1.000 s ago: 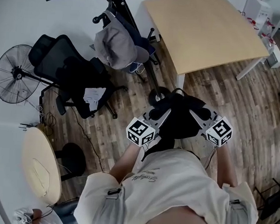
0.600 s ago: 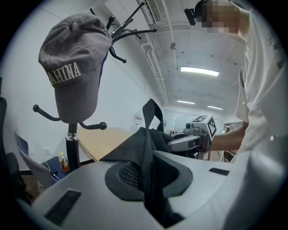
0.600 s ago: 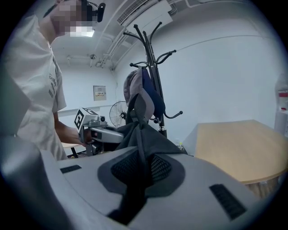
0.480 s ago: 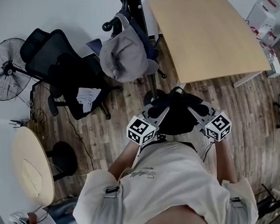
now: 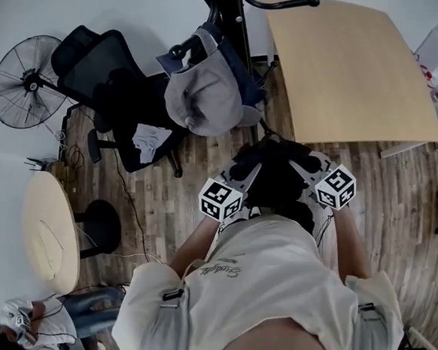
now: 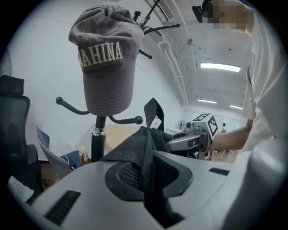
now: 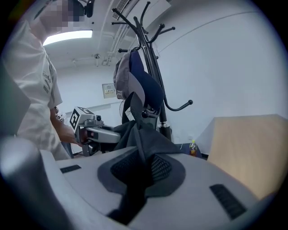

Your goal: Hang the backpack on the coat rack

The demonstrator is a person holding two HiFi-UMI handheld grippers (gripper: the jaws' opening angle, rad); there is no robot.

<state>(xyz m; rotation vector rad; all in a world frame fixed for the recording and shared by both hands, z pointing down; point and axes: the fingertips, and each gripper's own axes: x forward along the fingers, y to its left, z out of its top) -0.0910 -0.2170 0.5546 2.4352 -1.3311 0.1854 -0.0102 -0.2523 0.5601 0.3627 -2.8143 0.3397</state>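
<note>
A black backpack point(image 5: 275, 179) hangs between my two grippers in front of my chest. My left gripper point(image 5: 251, 174) is shut on its fabric at the left side, and my right gripper point(image 5: 301, 168) is shut on it at the right. In the left gripper view the jaws point(image 6: 146, 166) pinch a fold of the backpack point(image 6: 135, 148), whose top loop point(image 6: 153, 112) stands upright. The right gripper view shows the same: gripper point(image 7: 137, 175) closed on the black fabric point(image 7: 144, 139). The black coat rack point(image 5: 226, 12) stands just ahead, its pole point(image 7: 153, 76) rising behind the backpack.
A grey cap point(image 5: 206, 94) and a navy item point(image 5: 238, 77) hang on the rack. A wooden table point(image 5: 348, 67) stands to the right of it. A black office chair point(image 5: 115, 98) and a fan point(image 5: 25, 91) are at the left, a round table point(image 5: 49, 229) near my left side.
Both grippers have carried the backpack forward toward the coat rack, which with its cap now lies closer to them. The grip on both sides is unchanged.
</note>
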